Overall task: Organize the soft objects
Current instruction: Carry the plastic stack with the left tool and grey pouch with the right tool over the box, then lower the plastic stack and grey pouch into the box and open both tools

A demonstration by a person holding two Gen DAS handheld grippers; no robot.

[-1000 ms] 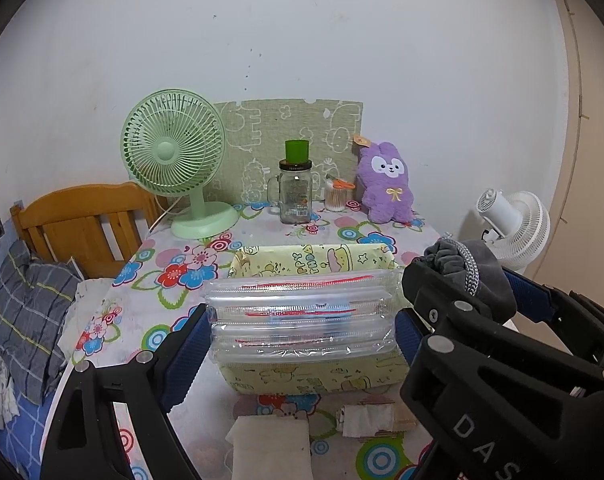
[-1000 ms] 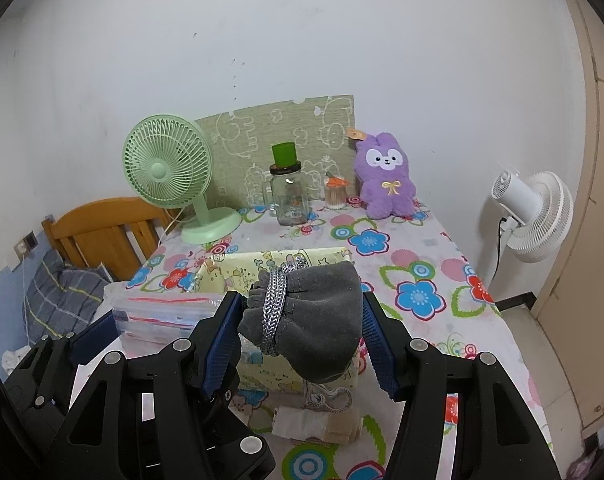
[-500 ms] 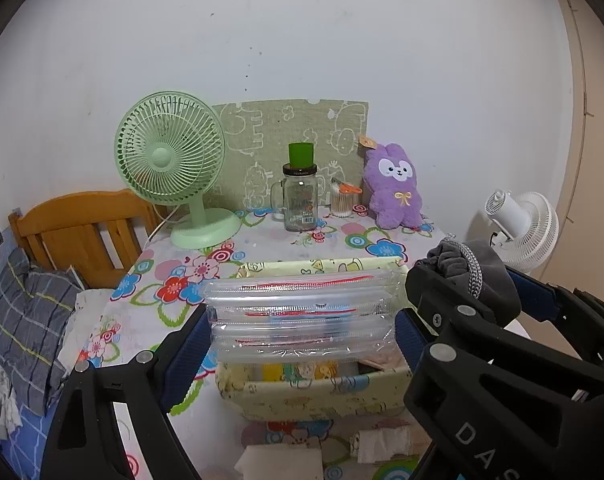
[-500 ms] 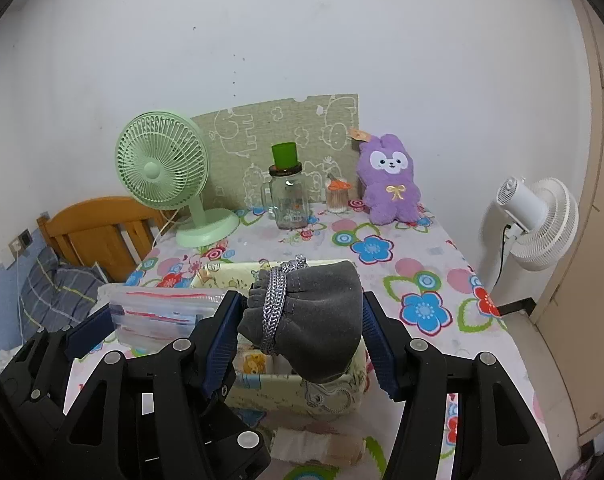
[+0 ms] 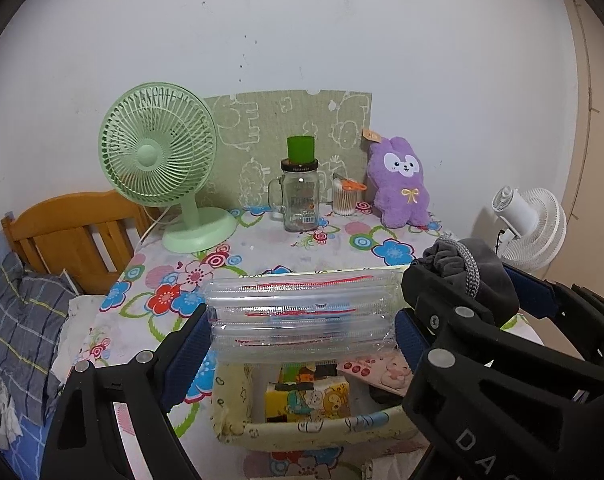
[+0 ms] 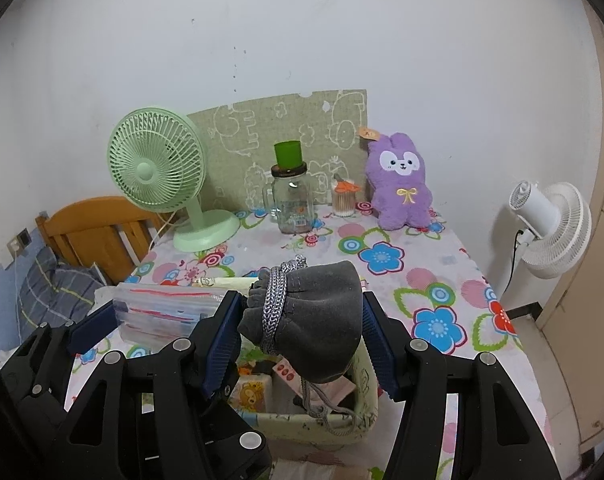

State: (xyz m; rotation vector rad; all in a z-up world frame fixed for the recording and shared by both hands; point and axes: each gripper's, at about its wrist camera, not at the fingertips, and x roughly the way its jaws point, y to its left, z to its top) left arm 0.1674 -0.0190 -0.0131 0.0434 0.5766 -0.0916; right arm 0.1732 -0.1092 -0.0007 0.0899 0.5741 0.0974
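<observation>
Holding two soft items above the pale yellow cartoon-print fabric storage box (image 5: 302,426) on the flower-patterned tabletop (image 6: 386,258).
The left tool (image 5: 302,330) is clamped wide on a stack of clear plastic zip bags (image 5: 302,314); the right tool (image 6: 299,330) is closed about halfway onto a grey drawstring pouch with braided cord (image 6: 314,320), whose cord end trails down into the box. A colourful tissue pack (image 5: 306,400) lies inside.

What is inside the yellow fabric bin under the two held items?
Inside the yellow bin: a cartoon-printed yellow pack and a pink printed packet. The clear bag stack and grey pouch cover the rest.
</observation>
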